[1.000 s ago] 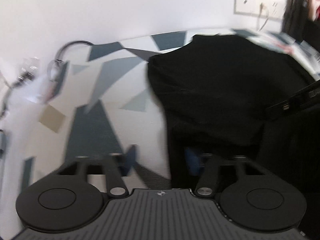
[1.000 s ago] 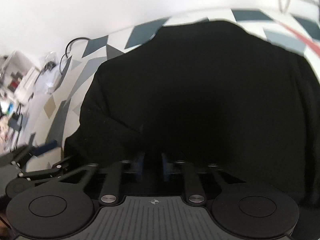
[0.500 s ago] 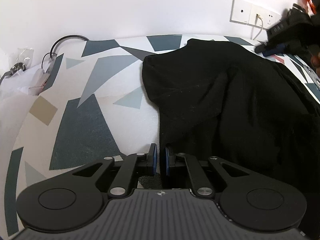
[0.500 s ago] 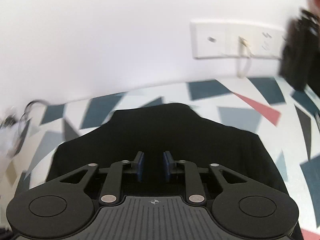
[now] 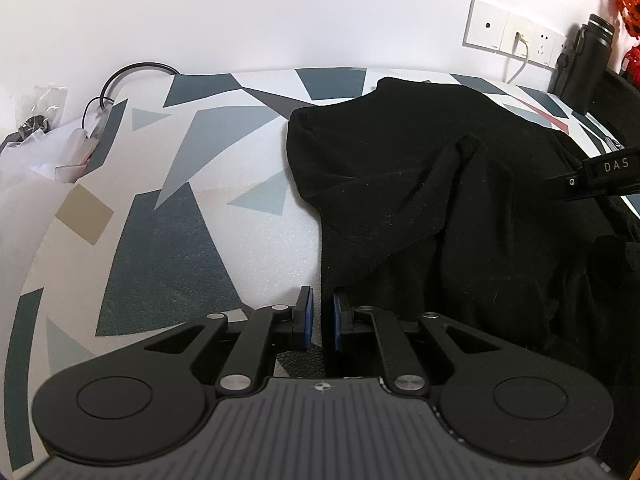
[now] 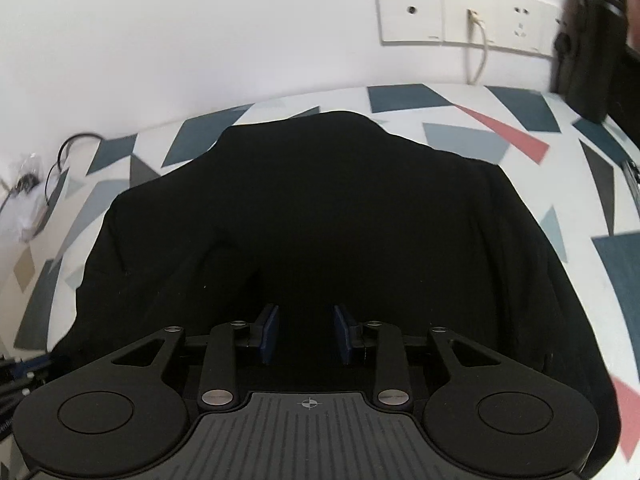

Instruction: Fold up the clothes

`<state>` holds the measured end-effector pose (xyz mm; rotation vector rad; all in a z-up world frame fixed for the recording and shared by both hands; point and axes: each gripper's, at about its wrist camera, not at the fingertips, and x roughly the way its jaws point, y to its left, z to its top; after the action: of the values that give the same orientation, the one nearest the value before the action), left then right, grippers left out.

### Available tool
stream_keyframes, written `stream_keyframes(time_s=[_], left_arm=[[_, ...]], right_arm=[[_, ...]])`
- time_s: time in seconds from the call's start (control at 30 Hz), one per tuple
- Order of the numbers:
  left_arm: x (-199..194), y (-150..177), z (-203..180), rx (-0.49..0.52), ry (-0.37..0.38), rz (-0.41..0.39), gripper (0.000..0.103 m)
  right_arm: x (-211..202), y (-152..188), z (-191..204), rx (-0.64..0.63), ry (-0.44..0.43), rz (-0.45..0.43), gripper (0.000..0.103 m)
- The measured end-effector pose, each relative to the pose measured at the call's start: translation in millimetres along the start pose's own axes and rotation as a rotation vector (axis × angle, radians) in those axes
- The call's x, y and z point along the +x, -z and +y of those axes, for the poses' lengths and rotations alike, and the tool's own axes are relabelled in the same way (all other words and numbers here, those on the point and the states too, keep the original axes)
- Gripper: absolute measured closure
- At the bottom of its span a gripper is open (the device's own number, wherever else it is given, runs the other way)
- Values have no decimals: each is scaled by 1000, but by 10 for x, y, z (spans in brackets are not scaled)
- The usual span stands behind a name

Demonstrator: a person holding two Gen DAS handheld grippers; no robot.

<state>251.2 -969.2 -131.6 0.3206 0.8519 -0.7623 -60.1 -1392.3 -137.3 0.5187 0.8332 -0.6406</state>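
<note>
Left claw [image 5: 321,318] nearly together at black garment [image 5: 460,200] edge; right claw [image 6: 306,334] apart, lettered "DAS".

A black garment [image 5: 460,208] of soft, slightly linty fabric lies spread on a table [image 5: 168,240] covered with a white surface printed in grey, blue and red shapes. Its far edge rises in a rounded hump toward the wall, with a ridge-like fold across the middle and loose creases bunched on its right side. From the right wrist view the garment [image 6: 320,216] looks broad and mostly flat.
</note>
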Motion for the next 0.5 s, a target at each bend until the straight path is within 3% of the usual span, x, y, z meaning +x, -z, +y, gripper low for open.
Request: stream_keyframes(time_s=[0.2,0.5], left_arm=[[-2,-6,2,-2,3,4,91],[0,-13,43,-34,19,7,91]], right_arm=[[22,63,-1,-39,60,-15,75],[-1,307,-48,-62,58,-40,75]])
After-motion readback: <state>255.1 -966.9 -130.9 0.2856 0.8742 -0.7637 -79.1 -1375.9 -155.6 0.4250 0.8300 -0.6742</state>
